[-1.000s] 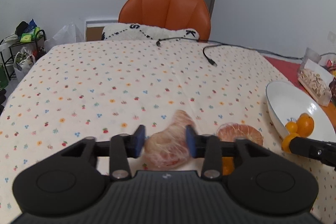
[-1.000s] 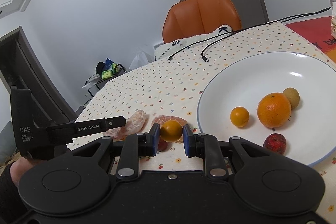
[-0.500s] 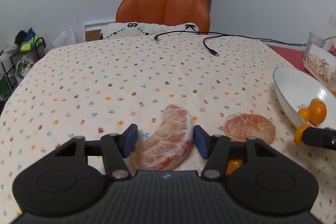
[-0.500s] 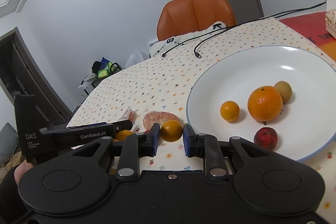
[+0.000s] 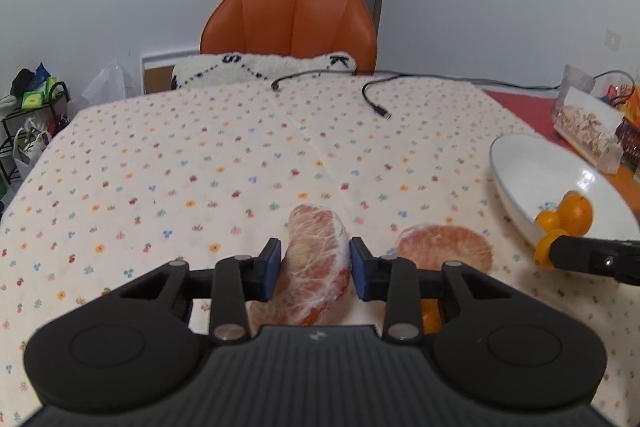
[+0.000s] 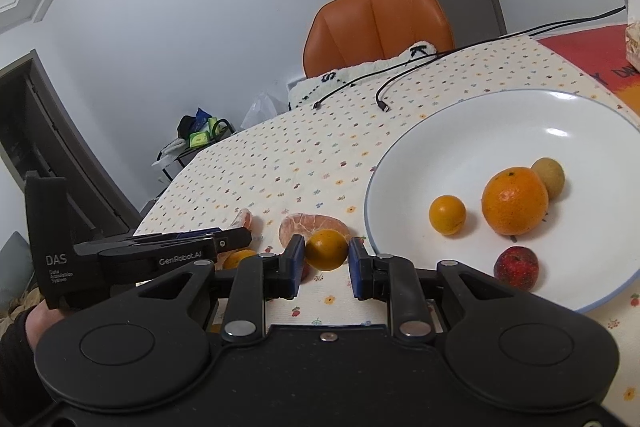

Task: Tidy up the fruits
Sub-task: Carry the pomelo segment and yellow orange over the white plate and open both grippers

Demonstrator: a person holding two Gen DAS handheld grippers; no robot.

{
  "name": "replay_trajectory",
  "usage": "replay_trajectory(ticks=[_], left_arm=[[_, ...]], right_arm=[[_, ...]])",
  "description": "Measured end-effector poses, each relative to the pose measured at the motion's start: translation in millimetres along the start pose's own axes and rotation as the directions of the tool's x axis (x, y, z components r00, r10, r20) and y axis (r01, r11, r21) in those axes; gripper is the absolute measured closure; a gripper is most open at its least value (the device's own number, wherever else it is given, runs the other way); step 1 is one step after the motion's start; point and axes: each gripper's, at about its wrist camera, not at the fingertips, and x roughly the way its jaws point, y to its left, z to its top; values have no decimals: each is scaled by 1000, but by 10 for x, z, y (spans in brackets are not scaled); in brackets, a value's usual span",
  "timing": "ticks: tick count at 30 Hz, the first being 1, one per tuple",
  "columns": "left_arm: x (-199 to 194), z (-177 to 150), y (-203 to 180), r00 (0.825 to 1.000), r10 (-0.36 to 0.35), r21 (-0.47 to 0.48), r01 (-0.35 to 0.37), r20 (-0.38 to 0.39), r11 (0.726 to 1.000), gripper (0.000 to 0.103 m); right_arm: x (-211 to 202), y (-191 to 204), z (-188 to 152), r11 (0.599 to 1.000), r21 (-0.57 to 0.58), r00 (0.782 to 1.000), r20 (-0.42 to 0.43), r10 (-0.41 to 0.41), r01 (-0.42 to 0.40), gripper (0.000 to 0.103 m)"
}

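Left gripper was clamped on a peeled segment low over the tablecloth, with a second segment lying just right of it. Right gripper gripped a small orange near the plate's left rim; the plate held two oranges, a red fruit and a brownish one.
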Motion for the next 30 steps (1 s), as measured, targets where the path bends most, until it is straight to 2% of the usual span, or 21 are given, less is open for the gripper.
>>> replay_trajectory(ticks=[11,30], left_arm=[[-244,172,-310,995,-61,24,59,79,998,68],[-232,249,-910,982,-163,87,155,93,984,68]], right_arm=[[-261,-96,18,999,18,998,53,-30,30,81],[-711,-537,6,985,97,981,122,-153,141,81]])
